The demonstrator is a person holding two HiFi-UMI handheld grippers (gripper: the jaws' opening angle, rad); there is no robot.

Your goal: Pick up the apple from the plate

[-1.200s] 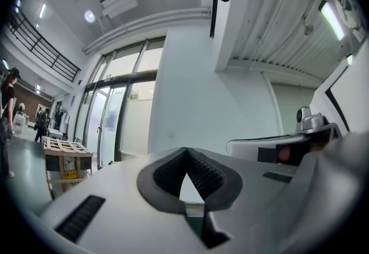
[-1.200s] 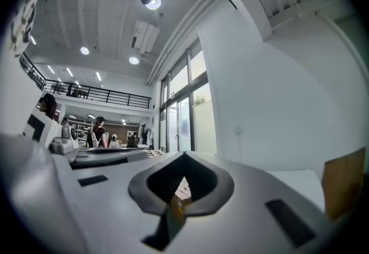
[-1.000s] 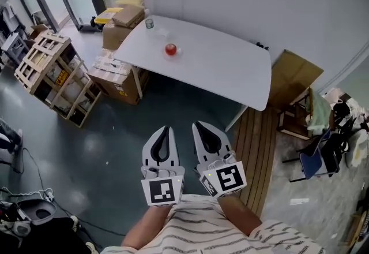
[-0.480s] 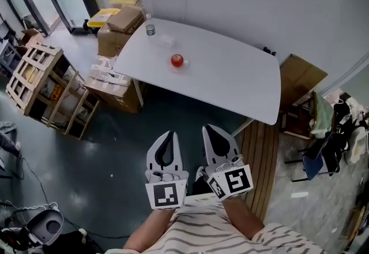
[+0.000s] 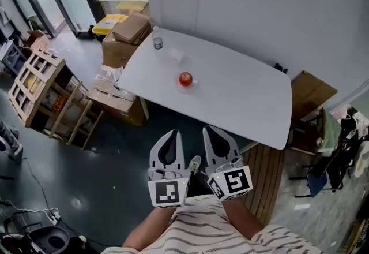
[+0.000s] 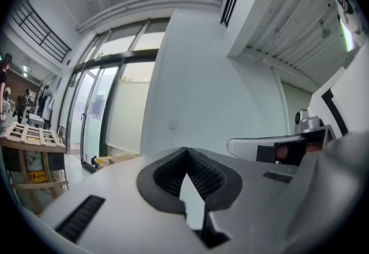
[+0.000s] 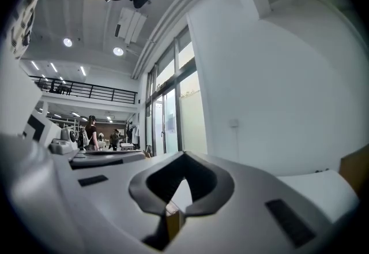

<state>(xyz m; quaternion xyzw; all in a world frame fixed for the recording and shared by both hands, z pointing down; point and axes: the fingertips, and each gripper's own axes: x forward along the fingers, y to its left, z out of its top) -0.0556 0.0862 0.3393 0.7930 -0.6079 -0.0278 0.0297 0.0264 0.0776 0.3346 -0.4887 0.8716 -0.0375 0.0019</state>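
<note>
Jaws of the left gripper [image 5: 171,134] were pressed together with nothing between them; those of the right gripper [image 5: 209,130] were likewise closed and empty. Both grippers were side by side over the dark floor [image 5: 109,149], short of the desk [image 5: 248,100]. Farther on, the apple [image 5: 185,78] sat on its plate [image 5: 194,82] mid-desk, well apart from both. A bottle [image 5: 157,43] stood at the far left corner.

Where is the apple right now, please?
In the head view, the apple sits left of centre on the white table, with the small bottle beyond it near the table's far left corner.
</note>
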